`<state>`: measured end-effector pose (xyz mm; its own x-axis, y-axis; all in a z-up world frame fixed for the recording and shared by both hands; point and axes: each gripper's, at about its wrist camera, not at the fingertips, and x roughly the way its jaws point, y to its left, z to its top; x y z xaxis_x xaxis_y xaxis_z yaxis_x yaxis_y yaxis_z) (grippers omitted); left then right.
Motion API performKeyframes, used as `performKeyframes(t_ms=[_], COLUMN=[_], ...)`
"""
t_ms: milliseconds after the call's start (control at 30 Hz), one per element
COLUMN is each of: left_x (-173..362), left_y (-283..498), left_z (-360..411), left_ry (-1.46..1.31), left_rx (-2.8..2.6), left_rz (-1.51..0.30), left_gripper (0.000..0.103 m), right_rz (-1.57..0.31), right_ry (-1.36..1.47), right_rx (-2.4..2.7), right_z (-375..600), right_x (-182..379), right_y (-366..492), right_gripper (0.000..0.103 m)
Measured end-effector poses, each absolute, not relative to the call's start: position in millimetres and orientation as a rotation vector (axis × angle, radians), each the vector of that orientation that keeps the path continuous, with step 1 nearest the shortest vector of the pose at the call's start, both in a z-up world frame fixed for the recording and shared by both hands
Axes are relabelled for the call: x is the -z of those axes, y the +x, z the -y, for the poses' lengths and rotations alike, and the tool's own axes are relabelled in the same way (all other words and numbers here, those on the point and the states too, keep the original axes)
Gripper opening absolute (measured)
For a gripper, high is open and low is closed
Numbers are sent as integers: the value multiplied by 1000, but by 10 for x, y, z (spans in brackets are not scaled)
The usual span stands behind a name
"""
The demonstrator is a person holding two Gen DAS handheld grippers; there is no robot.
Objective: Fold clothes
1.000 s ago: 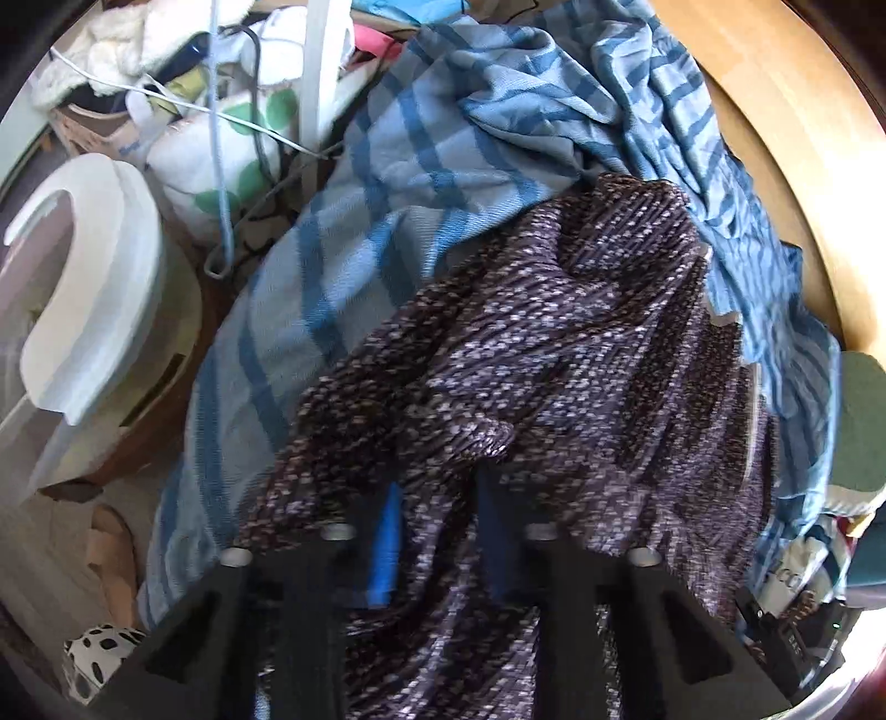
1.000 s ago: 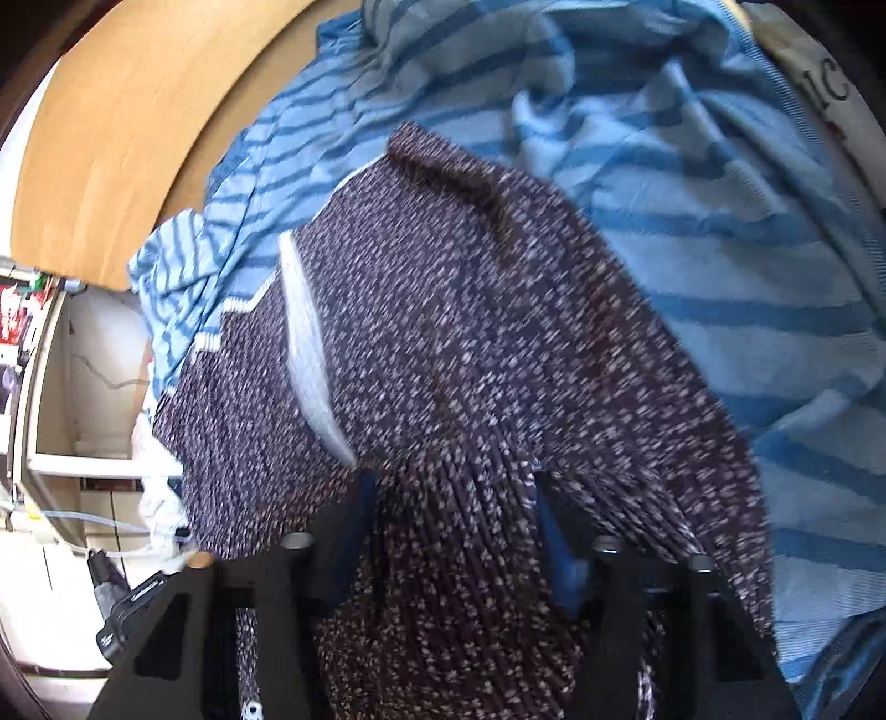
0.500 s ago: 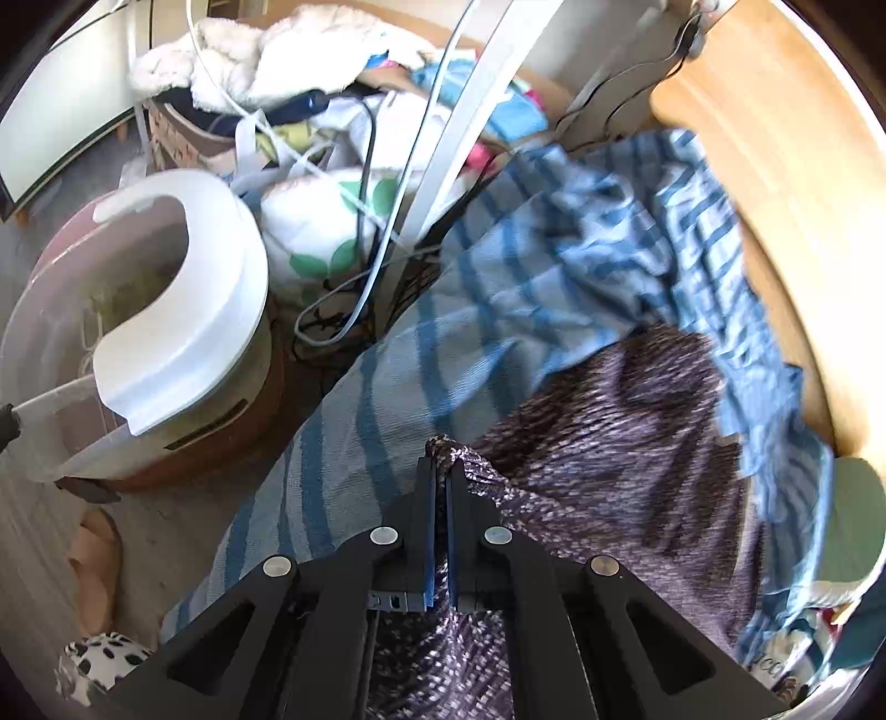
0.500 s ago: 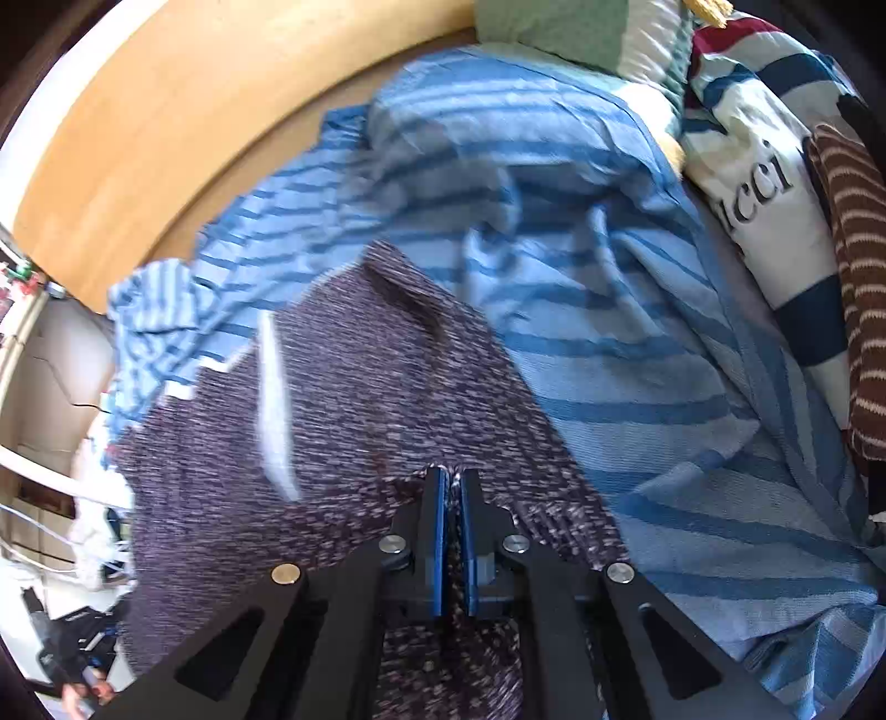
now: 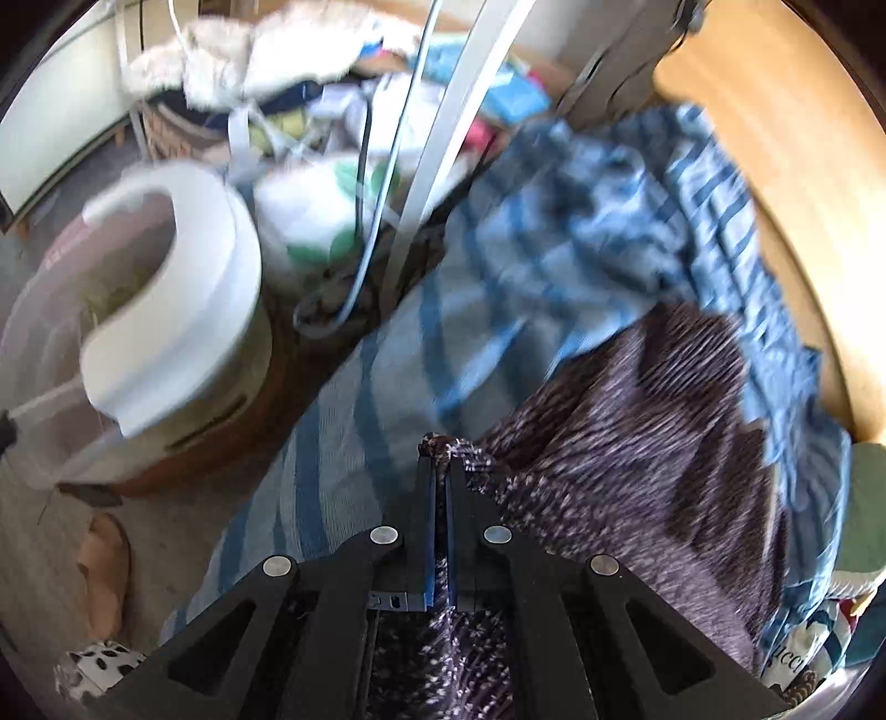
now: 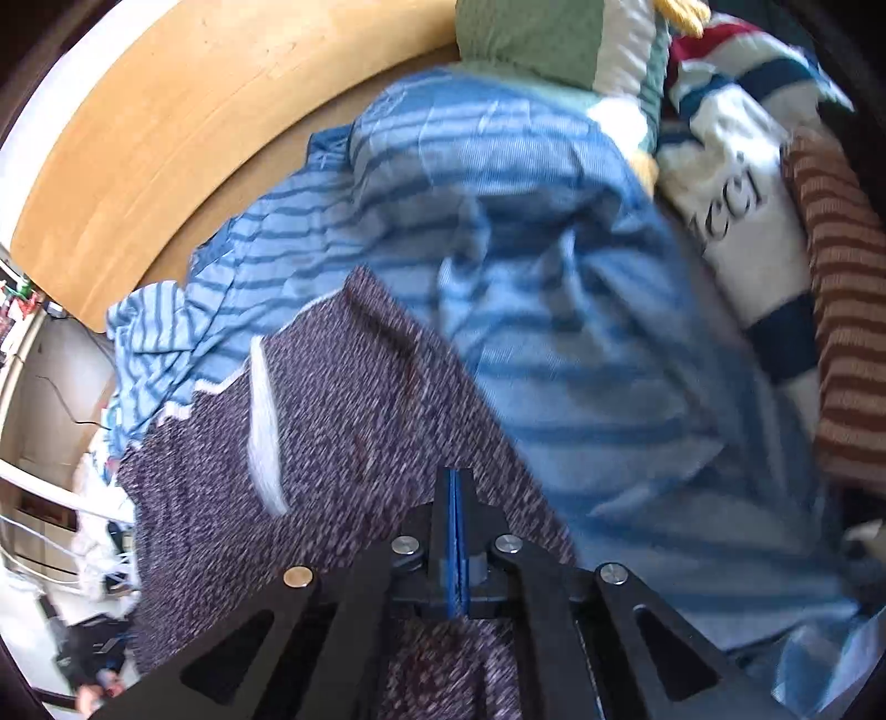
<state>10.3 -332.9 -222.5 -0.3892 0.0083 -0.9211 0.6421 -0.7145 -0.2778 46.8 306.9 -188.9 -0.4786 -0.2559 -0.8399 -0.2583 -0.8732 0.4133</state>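
two grippers pinch the same dark speckled garment point(image 5: 637, 487), a purple-black knit with pale flecks, which lies on a blue striped blanket point(image 5: 531, 288) spread over a bed.

from the left wrist view, the left gripper point(image 5: 438, 459) has its jaws clenched on a bunched edge of the garment near the blanket's left edge; a tuft of the fabric pokes out past the fingertips. the rest of the garment spreads away to the right across the blanket. a wooden headboard point(image 5: 775, 111) curves along the blanket's far right edge. off the bed to the left stand a white-rimmed round bin point(image 5: 183, 299), a pile of cluttered laundry point(image 5: 288, 72) and some hanging cables point(image 5: 387, 166). this view is blurred.

from the right wrist view, the right gripper point(image 6: 454, 482) has its jaws clenched on the garment's point(image 6: 332, 432) near edge, with fabric hanging below the fingers. a pale strip point(image 6: 263, 432) runs down the garment's left part. beyond it the blanket point(image 6: 554, 277) meets the headboard point(image 6: 194, 111). at the blanket's right edge lie a white pillow with dark lettering point(image 6: 736, 205), a brown striped cloth point(image 6: 853, 310) and a green cushion point(image 6: 526, 39).
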Motion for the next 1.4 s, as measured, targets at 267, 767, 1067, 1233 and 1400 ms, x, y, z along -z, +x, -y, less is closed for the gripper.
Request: performKeyframes(t_ms=[267,767,1067,1233,1400], left_x=[1829,1500,1686,1649,1606], left_y=[188,290,129,165,157], left_z=[3499,1852,1558,1548,1514], left_ry=[1380,1839,2016,2004,1973], left_rx=[2077,2441,2391,2415,2404], left_rz=[-1021,-459,-231,-213,-218], left_gripper=[16,35,37,37,37], right_rz=[-1012,-1255,-1043,-1097,-1178], right_ry=[-1640,-1593,-1452,-1507,-1367], right_rx=[-2591,-2277,-2465,-2181,-2225], right_z=[-2852,-3182,-3304,-3528,-3803], right_x=[1976,2679,2320,2709,2315], right_y=[953,1360,1223,1405,1626], right_gripper=[19,36,8,7,8])
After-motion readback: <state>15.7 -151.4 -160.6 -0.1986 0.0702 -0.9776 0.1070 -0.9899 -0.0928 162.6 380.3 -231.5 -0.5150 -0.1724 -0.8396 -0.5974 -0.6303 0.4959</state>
